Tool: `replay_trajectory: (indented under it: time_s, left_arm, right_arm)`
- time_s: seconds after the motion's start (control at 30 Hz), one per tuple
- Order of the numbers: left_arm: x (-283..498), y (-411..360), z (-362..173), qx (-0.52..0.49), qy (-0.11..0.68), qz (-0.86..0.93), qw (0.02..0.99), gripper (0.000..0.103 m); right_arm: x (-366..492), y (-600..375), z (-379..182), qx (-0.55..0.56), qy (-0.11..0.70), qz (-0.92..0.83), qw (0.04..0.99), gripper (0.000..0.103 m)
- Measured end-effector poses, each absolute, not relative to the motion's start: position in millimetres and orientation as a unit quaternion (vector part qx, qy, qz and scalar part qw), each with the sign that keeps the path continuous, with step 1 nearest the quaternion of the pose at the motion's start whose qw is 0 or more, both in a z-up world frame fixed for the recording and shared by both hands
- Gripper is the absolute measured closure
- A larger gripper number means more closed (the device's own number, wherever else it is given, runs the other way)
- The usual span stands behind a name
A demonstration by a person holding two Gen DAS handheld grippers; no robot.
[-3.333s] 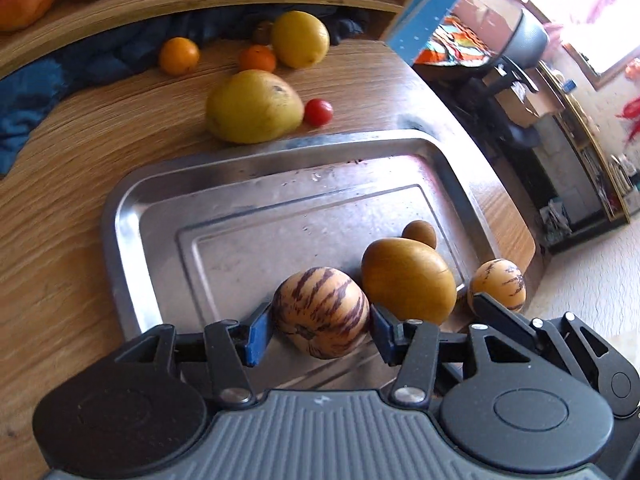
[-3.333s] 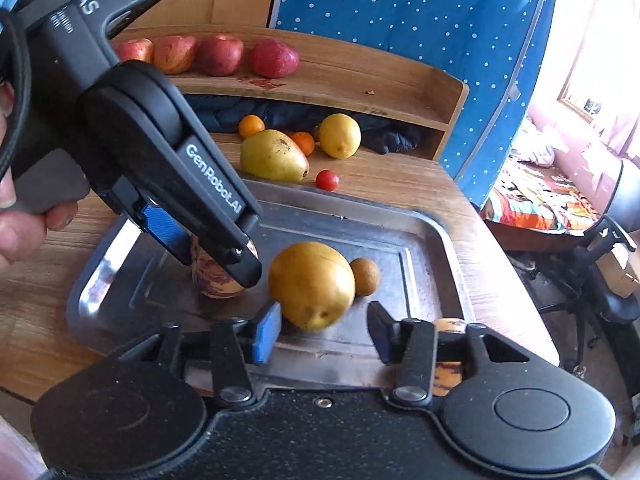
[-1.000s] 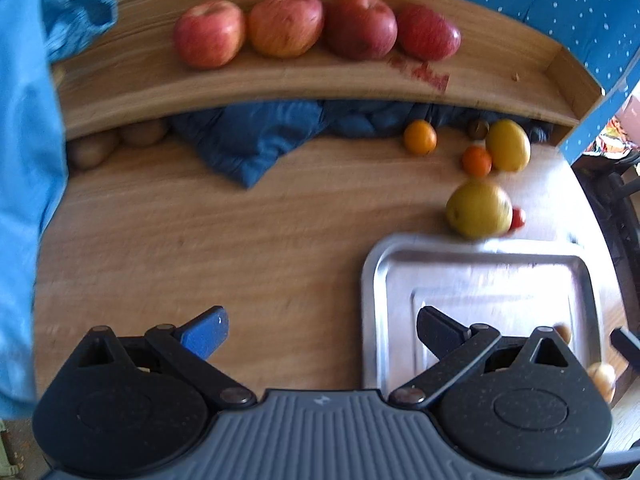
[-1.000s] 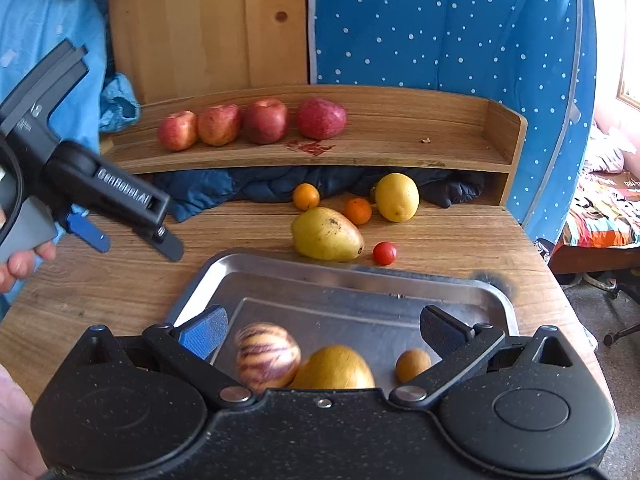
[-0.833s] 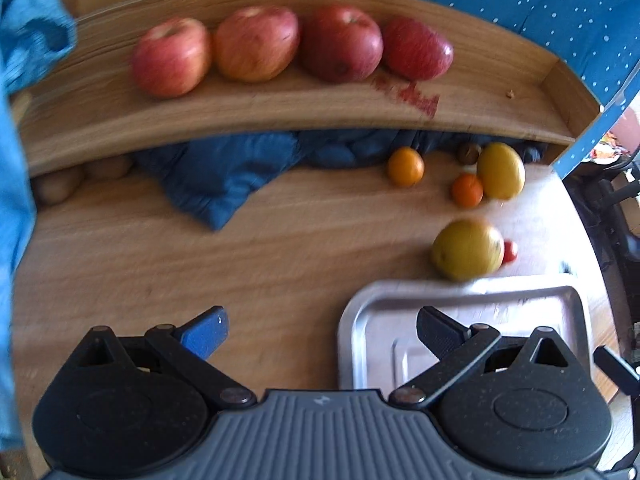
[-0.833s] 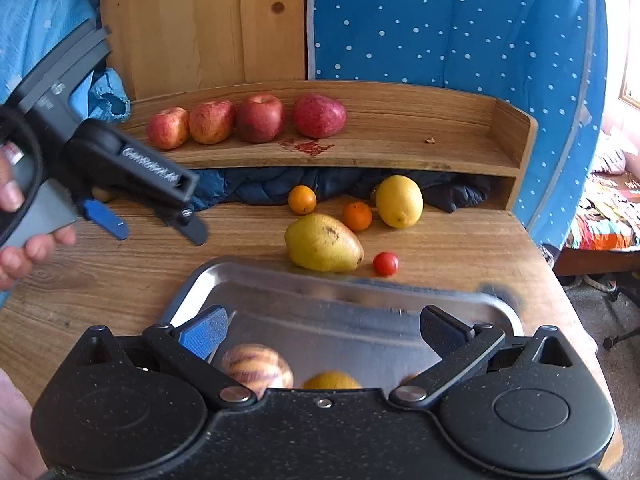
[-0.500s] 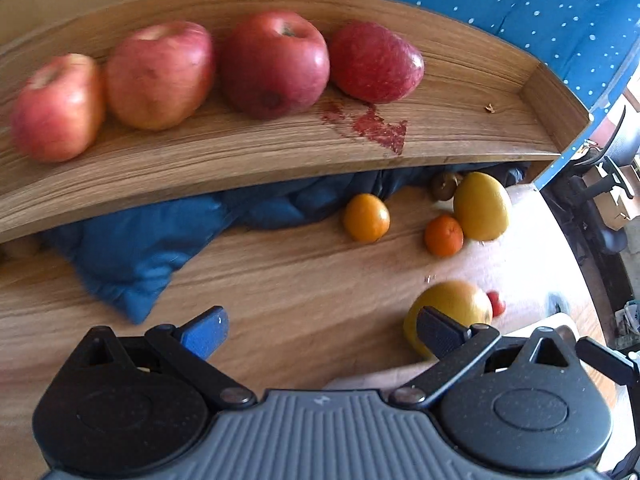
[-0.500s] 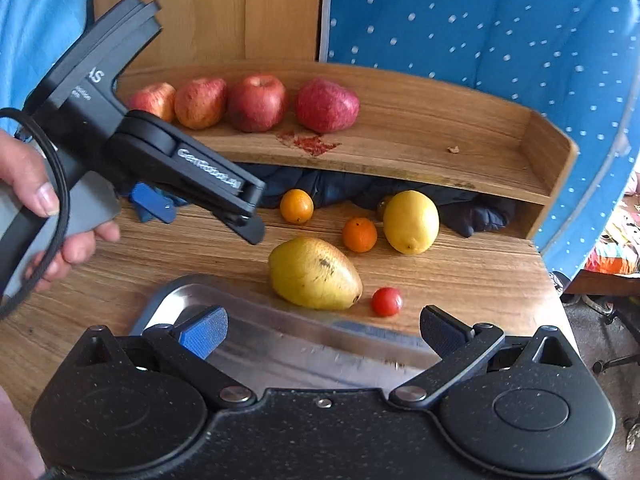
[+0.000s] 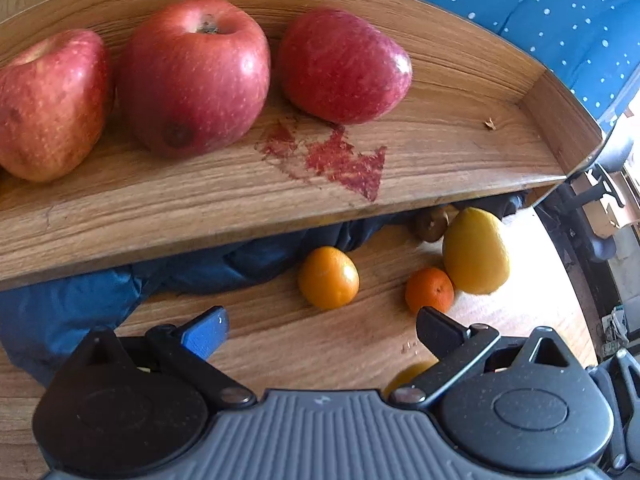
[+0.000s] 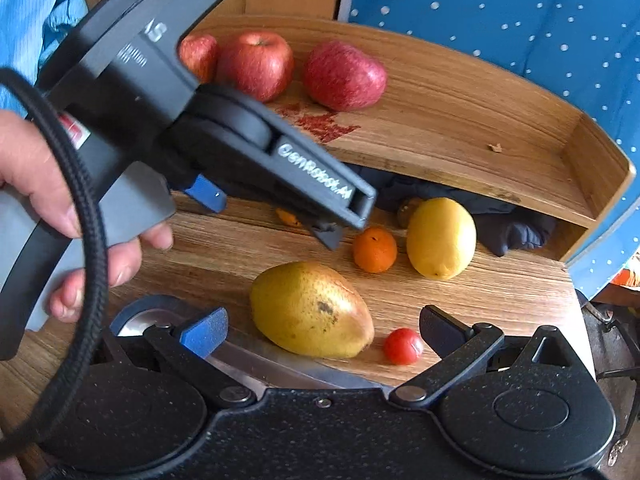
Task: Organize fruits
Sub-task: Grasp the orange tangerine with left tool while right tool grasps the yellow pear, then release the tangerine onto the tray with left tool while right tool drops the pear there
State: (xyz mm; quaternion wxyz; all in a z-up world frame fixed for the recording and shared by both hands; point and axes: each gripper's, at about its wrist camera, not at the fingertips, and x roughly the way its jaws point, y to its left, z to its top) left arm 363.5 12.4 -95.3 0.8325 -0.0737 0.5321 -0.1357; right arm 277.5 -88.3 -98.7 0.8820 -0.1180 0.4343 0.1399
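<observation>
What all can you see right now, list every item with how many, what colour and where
Apples: three visible, red, in a row on the wooden shelf.
Red stain: one, on the shelf in front of the apples.
Small oranges: two, orange, on the table below the shelf.
Lemon: one, yellow, beside the right-hand orange.
Brown fruit: one, small, behind the lemon under the shelf.
Pear: one, yellow-green, at the tray's far edge.
Cherry tomato: one, red, right of the pear.
Metal tray: one, silver, nearest the right camera.
Cloth: one, dark blue, under the shelf.
Dotted fabric: blue with white spots, behind.
Left gripper: open, near the oranges.
Right gripper: open, above the tray edge.
Hand: one, holding the left gripper.
</observation>
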Motion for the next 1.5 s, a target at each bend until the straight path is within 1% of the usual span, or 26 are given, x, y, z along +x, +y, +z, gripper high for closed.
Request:
replay_trajectory:
  time_s: [0.23,0.3,0.43,0.5,0.7,0.77,0.83,0.87,1.07,1.5]
  left_arm:
    - [364.9,13.4,-96.1,-0.103,0.516,-0.135,0.839,0.014]
    - [366.3,14.5,-95.7,-0.110,0.512,-0.132,0.842,0.021]
    - [369.6,14.5,-95.6,-0.117,0.505,-0.125,0.846,0.028]
    - [370.4,13.2,-95.8,-0.115,0.501,-0.124,0.849,0.034]
    - [367.8,16.0,-94.4,-0.111,0.495,-0.124,0.853,0.049]
    - [366.8,16.2,-93.9,-0.109,0.493,-0.123,0.854,0.052]
    - [366.7,16.7,-93.9,-0.110,0.493,-0.124,0.854,0.059]
    - [366.8,17.4,-94.0,-0.112,0.494,-0.125,0.853,0.064]
    - [365.1,18.9,-93.5,-0.118,0.496,-0.126,0.851,0.066]
    - [342.9,27.1,-77.8,-0.114,0.489,-0.123,0.856,0.067]
  right_arm:
    - [287.4,-84.9,-105.1,-0.118,0.437,0.126,0.883,0.012]
    - [291.3,-85.6,-106.7,-0.115,0.439,0.123,0.882,0.014]
    - [296.9,-86.0,-109.5,-0.106,0.445,0.128,0.880,0.017]
    - [298.8,-84.5,-111.2,-0.109,0.447,0.132,0.878,0.019]
    - [301.0,-82.1,-115.7,-0.108,0.452,0.142,0.874,0.028]
    - [301.2,-81.4,-116.8,-0.105,0.453,0.148,0.873,0.032]
    - [300.5,-80.9,-117.1,-0.106,0.451,0.148,0.874,0.033]
    - [300.5,-81.1,-117.3,-0.106,0.451,0.148,0.874,0.033]
    - [296.9,-81.1,-117.4,-0.107,0.444,0.147,0.877,0.033]
    - [275.0,-79.4,-104.7,-0.125,0.409,0.150,0.892,0.034]
